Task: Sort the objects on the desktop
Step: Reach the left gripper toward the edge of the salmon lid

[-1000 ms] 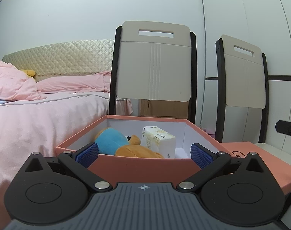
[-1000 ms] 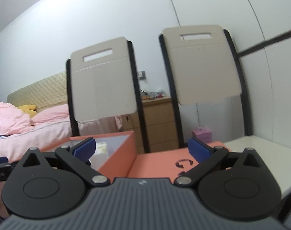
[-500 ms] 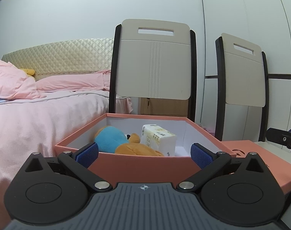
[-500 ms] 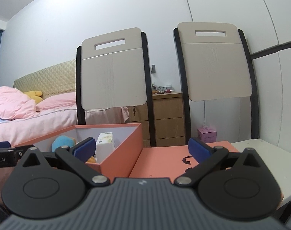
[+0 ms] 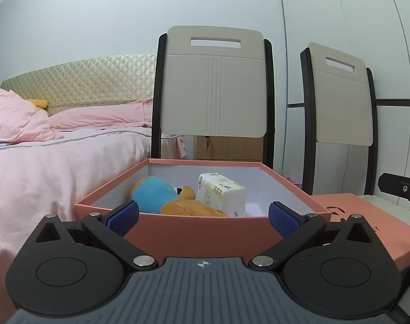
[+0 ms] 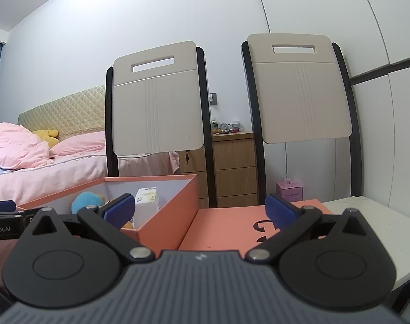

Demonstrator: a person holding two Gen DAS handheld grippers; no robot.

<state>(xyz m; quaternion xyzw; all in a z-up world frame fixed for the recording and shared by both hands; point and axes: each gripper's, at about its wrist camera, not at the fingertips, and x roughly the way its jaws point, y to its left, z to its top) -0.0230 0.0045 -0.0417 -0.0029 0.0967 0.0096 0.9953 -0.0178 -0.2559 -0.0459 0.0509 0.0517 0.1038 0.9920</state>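
Observation:
An open salmon box (image 5: 199,230) stands in front of my left gripper (image 5: 203,217), which is open and empty at its near wall. Inside lie a blue and orange plush toy (image 5: 161,198) and a white tissue pack (image 5: 222,195). The box lid (image 5: 366,224) lies flat to the right of the box. My right gripper (image 6: 199,212) is open and empty, just before the box's right corner (image 6: 167,221) and the lid (image 6: 232,226). The plush toy (image 6: 86,201) and tissue pack (image 6: 147,205) show there too. The right gripper's tip shows at the far right of the left wrist view (image 5: 402,189).
Two beige chair backs (image 5: 213,89) (image 5: 342,97) stand behind the box. A bed with pink bedding (image 5: 56,156) is at the left. A wooden drawer unit (image 6: 232,167) and a small pink box (image 6: 290,190) are beyond. The white tabletop (image 6: 380,224) extends right.
Both grippers have risen and tipped slightly, so the box interior shows more. The right gripper has swung its view to the left and come closer to the left one. Jaws unchanged.

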